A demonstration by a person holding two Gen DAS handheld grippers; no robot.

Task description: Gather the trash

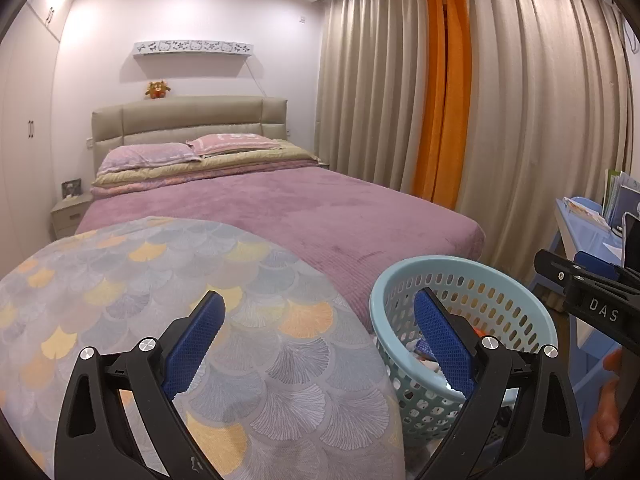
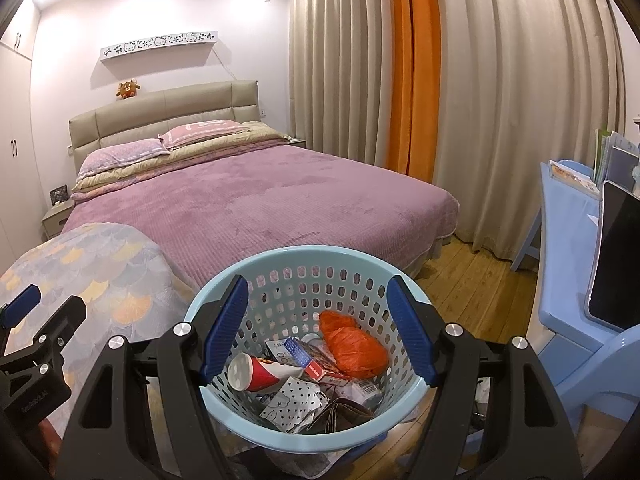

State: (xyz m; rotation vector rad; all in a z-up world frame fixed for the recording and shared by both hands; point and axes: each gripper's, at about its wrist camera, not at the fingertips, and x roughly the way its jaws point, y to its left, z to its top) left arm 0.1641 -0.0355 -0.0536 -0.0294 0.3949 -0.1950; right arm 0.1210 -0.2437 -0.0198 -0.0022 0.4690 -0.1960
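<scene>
We hold 2 grippers with nothing in them: the left gripper (image 1: 316, 344) spread wide over a patterned quilt (image 1: 160, 280), the right gripper (image 2: 318, 328) wide apart above the blue basket (image 2: 280, 258). The trash (image 2: 352, 344) lies inside that basket, beside the bed (image 2: 280, 200).

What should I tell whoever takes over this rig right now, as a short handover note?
Left gripper: jaws open, empty, over the patterned quilt.
Right gripper: jaws open, empty, above the blue basket.
Basket stands on the floor at the foot of the bed; it holds a red paper cup, an orange plastic bag, small boxes and wrappers.
Done: that trash is collected.
Left: no loose trash shows on the bed; check elsewhere.
</scene>
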